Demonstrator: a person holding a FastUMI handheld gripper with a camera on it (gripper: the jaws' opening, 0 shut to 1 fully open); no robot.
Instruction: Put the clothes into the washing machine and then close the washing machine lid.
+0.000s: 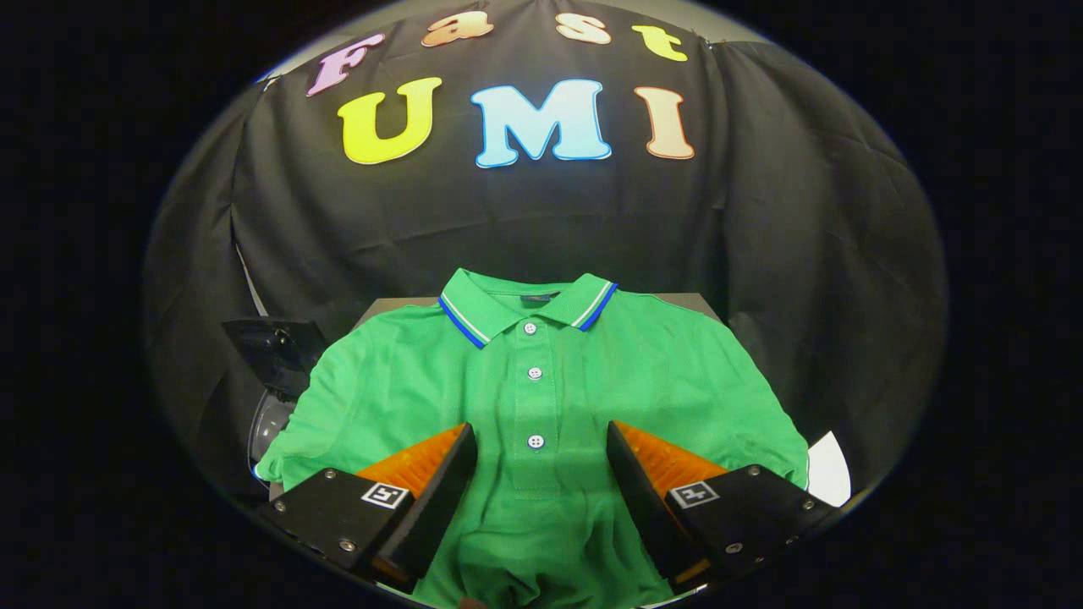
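A green shirt (541, 406) lies spread flat on a table (677, 300) in the middle of the frame, collar toward the wall, button placket running straight down between the fingers. The step in hand looks like the first pick-up. To do it well, lower onto the cloth around the placket, bunch a good fold between the fingers before closing, and lift high enough that sleeves clear the table edge. The washer (275, 372), dark and partly hidden, sits at lower left. The gripper (541, 440) is wide apart, holding nothing; whether its fingers touch the cloth I cannot tell.
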